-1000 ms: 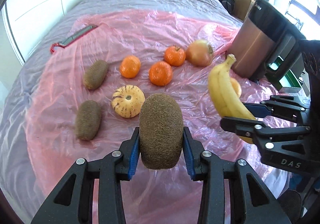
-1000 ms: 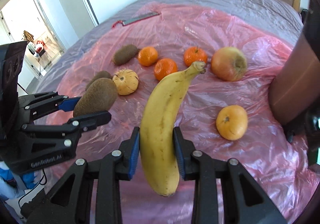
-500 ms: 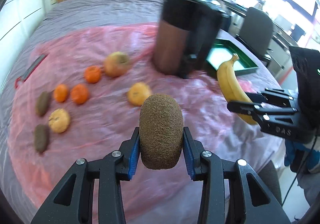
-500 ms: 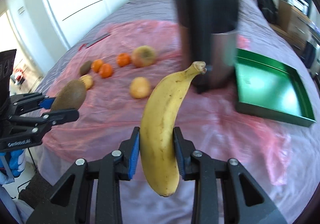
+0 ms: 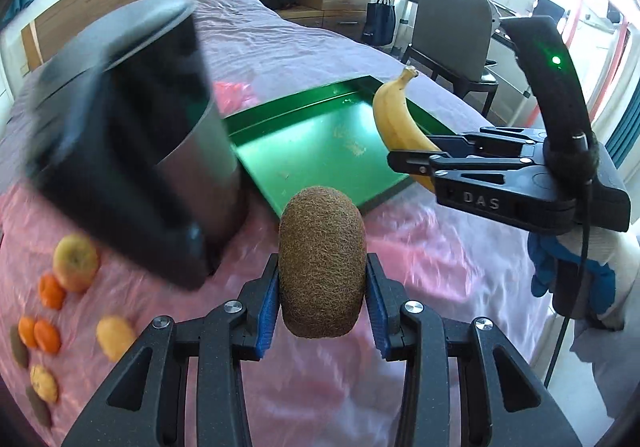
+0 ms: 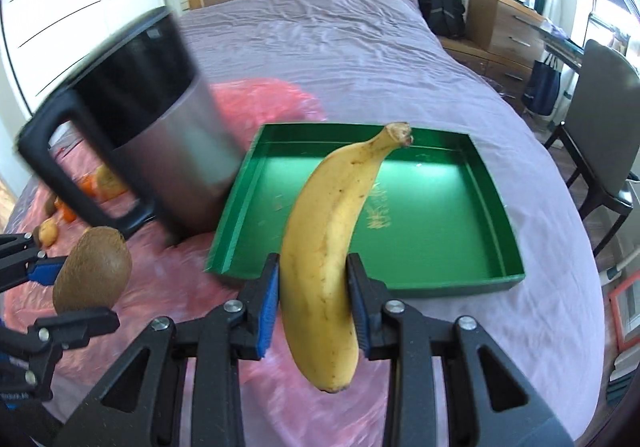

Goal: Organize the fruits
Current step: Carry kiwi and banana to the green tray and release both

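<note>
meanwhile left tool clamps kiwi, right tool banana; green tray bare.

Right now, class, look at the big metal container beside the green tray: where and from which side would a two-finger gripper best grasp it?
Grip the black loop handle, approaching from the fruit side, away from the green tray. The metal container looks too broad for the jaws; the handle's bar is narrow with a gap behind.

Kiwi and banana aloft

We see the fuzzy brown kiwi upright and the yellow banana stem-up, near the green tray's front edge.
</note>
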`<control>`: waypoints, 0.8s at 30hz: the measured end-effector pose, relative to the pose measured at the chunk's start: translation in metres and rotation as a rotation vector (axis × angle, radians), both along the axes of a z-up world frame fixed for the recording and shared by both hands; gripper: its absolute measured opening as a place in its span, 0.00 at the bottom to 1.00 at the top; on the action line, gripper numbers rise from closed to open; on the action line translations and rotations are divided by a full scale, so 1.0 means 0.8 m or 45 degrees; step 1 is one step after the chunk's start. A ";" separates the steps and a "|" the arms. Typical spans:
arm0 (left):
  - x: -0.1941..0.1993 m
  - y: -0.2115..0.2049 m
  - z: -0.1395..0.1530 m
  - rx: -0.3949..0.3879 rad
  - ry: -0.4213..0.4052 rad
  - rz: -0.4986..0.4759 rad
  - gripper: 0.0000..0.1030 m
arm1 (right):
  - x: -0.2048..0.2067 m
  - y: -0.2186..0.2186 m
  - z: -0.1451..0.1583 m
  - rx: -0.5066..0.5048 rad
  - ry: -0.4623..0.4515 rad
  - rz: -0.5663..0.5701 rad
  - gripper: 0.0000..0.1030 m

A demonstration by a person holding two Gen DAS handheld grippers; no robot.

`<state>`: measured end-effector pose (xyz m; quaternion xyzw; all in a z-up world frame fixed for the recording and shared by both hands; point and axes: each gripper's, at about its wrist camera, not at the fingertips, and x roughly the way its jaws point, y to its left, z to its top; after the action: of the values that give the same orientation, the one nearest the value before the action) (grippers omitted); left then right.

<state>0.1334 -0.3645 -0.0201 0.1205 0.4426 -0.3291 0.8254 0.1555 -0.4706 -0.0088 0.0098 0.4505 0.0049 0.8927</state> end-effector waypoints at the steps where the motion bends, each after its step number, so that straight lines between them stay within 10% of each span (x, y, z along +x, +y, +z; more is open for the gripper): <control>1: 0.009 -0.016 -0.003 0.006 0.002 0.005 0.33 | 0.012 -0.013 -0.005 -0.006 0.002 -0.011 0.00; 12: 0.106 -0.135 -0.058 0.095 0.021 0.112 0.33 | 0.128 -0.127 -0.069 0.000 0.066 -0.141 0.00; 24: 0.150 -0.151 -0.108 0.142 0.096 0.184 0.34 | 0.161 -0.177 -0.107 0.056 0.093 -0.242 0.00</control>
<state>0.2537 -0.4850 -0.1066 0.1217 0.4985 -0.2477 0.8218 0.2843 -0.6120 -0.0941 0.0722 0.4796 -0.0705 0.8717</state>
